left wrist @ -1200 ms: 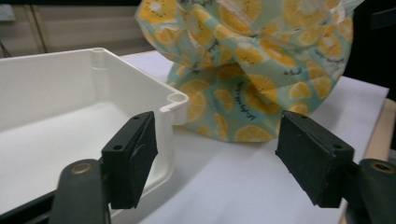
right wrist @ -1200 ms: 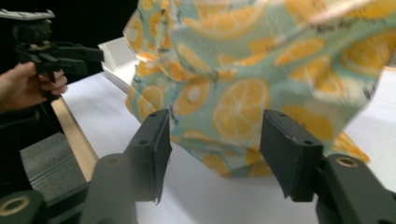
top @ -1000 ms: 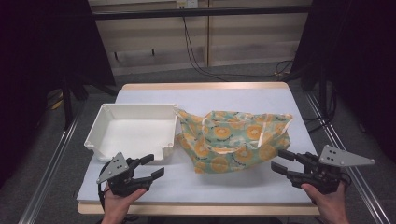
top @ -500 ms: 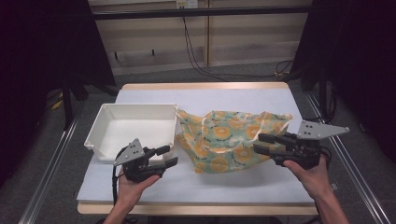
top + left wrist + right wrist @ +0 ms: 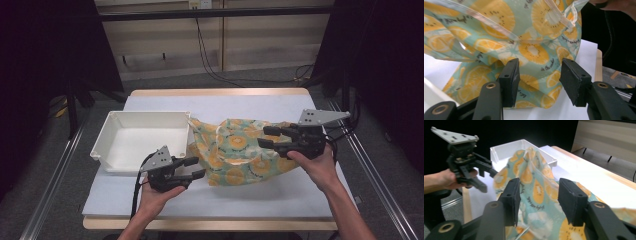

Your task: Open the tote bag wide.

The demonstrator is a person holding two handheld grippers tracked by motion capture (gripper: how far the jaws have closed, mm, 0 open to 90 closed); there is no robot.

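Now the bag (image 5: 240, 152) lies crumpled on the surface (image 5: 280, 192), with one end touching the white bin (image 5: 137, 142). My left gripper (image 5: 192, 170) is spread wide at the bag's near edge. My right gripper (image 5: 270, 137) hangs released over the far side. I think I should pinch only the rims, then lift both sides evenly so the bag opens flat.

Table (image 5: 300, 190) evenly lit from above, surroundings dark (gripper views slightly soft).
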